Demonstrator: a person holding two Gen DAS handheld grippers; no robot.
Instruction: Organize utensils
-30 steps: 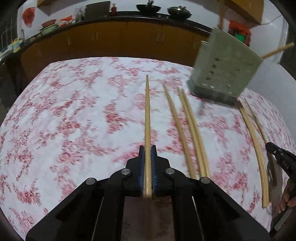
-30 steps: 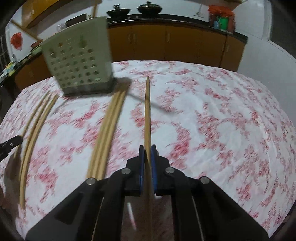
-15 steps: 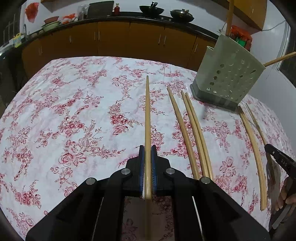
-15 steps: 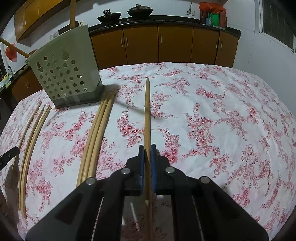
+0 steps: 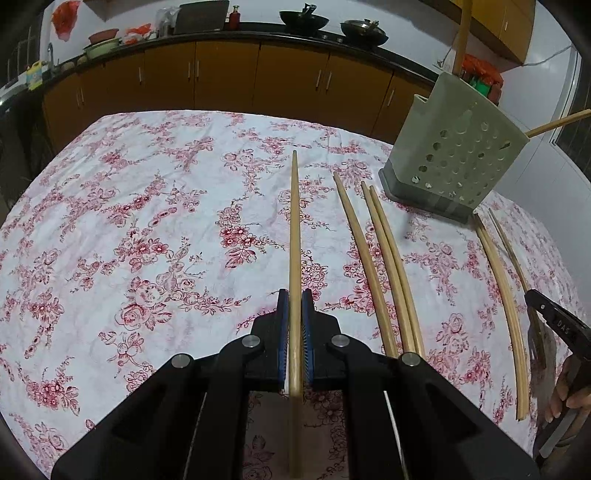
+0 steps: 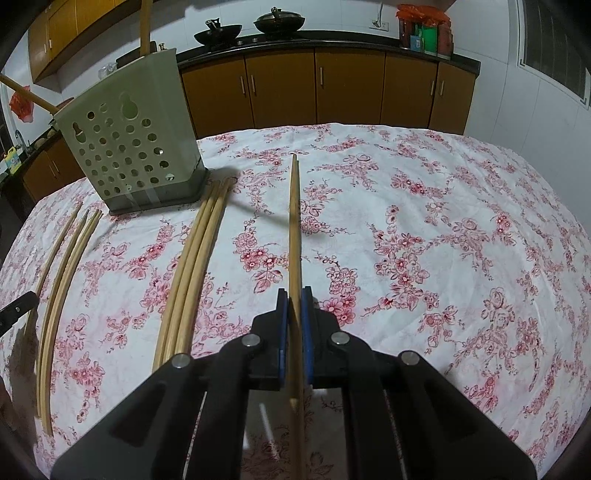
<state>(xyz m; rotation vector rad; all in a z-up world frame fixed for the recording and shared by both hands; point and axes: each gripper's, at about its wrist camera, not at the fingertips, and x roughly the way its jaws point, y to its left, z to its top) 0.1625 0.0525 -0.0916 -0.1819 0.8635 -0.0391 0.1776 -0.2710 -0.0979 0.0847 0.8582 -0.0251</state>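
Chopsticks everywhere on this table. Left gripper [image 5: 294, 306] is clamped on one bamboo chopstick [image 5: 294, 229], blue pads pressed tight on both sides, and the stick runs straight ahead out past the fingertips over the floral tablecloth [image 5: 129, 229]. Right gripper [image 6: 294, 304] is doing the exact same thing with its own chopstick [image 6: 294, 221], squeezed between the pads and pointing forward, tip hanging above the cloth with a thin shadow under it.

Loose ones: from the left wrist view there's a group of three chopsticks [image 5: 380, 266] lying on the cloth just right of the held stick, roughly parallel to it, two of them touching and the third slightly apart. Further right there's another bunch [image 5: 502, 295] near the table edge, a pair close together plus a thinner one beside them. Right wrist view shows the same three [image 6: 195, 258] packed side by side to the left of its gripper.

Utensil holder [image 5: 458, 155] is a pale green plastic caddy with round holes, standing on a grey base at the far side of the table, near the far ends of the group of three. Two wooden handles [image 5: 461, 37] stick out of it, one going up and one leaning off to the side.

Background is brown kitchen cabinets [image 6: 317, 88] with a couple of woks [image 6: 218, 35] on the counter.
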